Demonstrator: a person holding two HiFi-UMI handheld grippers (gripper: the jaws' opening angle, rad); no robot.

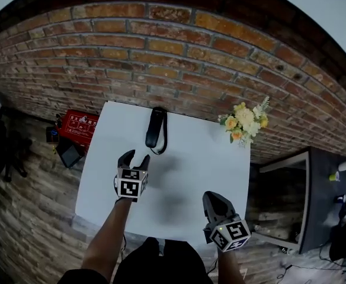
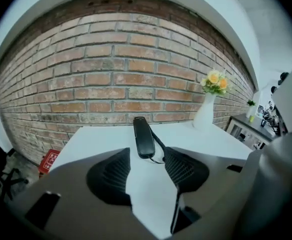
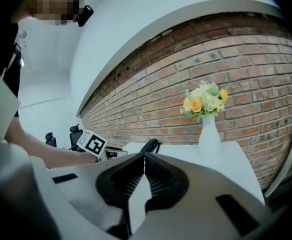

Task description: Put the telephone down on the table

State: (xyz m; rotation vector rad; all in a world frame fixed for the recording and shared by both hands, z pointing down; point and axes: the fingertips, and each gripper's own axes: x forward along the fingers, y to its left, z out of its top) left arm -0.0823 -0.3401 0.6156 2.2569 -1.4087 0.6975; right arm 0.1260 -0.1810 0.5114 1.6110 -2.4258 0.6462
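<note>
1. Right gripper (image 1: 213,199) is seen nearest, over the table's (image 1: 202,158) near right edge, with its marker cube (image 1: 231,234) turned up toward the head view.
2. Right jaws are closed. In the right gripper view the right gripper (image 3: 144,159) is shown with its tips pressed together and nothing held. Only a sliver of table (image 3: 226,156) is visible through the gap lower down.
3. Left gripper (image 1: 135,158) is held over the table's near left half and pointed toward the table's far edge. A faint shadow is cast on the table beside it.
4. Left jaws are open. In the left gripper view the left gripper (image 2: 147,165) is shown with its 2 pads spread and nothing gripped. Bare table (image 2: 211,139) is seen between them.
5. Telephone (image 1: 155,128) is laid flat on the table at the middle of the table's far edge, lengthwise toward the brick wall (image 1: 161,58). It is touched by neither gripper. It is seen past the open left jaws (image 2: 143,136), and its end is seen just above the closed right jaws (image 3: 149,145).
6. Cord (image 1: 164,142) is looped on the table along the telephone's right side.
7. Vase of flowers (image 1: 244,122) is stood upright at the table's far right corner.
8. Red box (image 1: 77,126) is set on the floor off the table's far left corner.
</note>
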